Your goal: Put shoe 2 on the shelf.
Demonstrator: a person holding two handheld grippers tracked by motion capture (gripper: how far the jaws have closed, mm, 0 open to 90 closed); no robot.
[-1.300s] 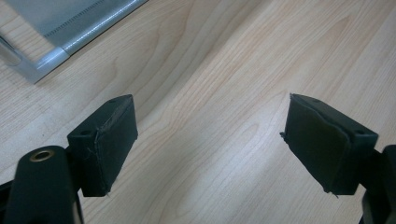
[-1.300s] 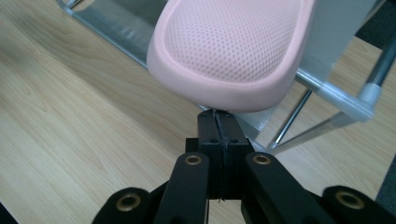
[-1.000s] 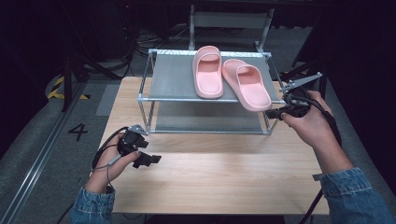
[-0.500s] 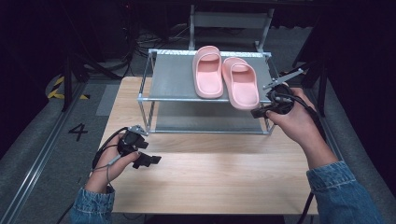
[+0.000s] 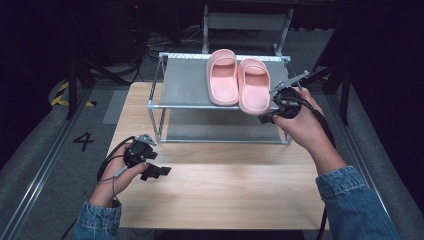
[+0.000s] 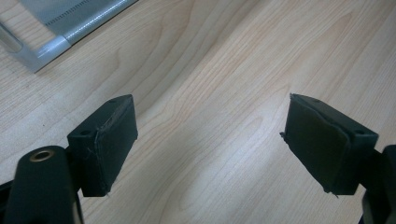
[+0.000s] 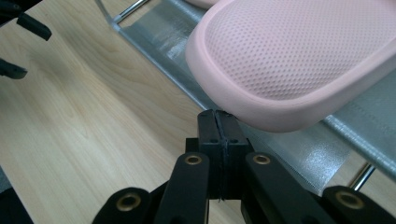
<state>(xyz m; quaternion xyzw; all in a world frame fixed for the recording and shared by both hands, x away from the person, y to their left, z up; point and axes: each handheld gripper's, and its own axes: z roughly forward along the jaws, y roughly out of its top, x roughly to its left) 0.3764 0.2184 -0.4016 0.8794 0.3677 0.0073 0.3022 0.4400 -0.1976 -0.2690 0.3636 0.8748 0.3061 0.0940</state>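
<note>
Pink slippers (image 5: 239,82), grey metal rack (image 5: 185,87), pale wood-grain table (image 5: 220,190), blue denim sleeves (image 5: 355,200)

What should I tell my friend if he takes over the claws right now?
Right claw: shut, empty, its tips right at the heel of the right pink slipper, which sticks out over the front edge of the rack.
Left claw: open, empty, over the wooden table.
Both slippers sit side by side on the rack's top shelf; left slipper untouched.
Done: nothing picked up yet.
Left: probably nudging or grabbing the right slipper.
</note>
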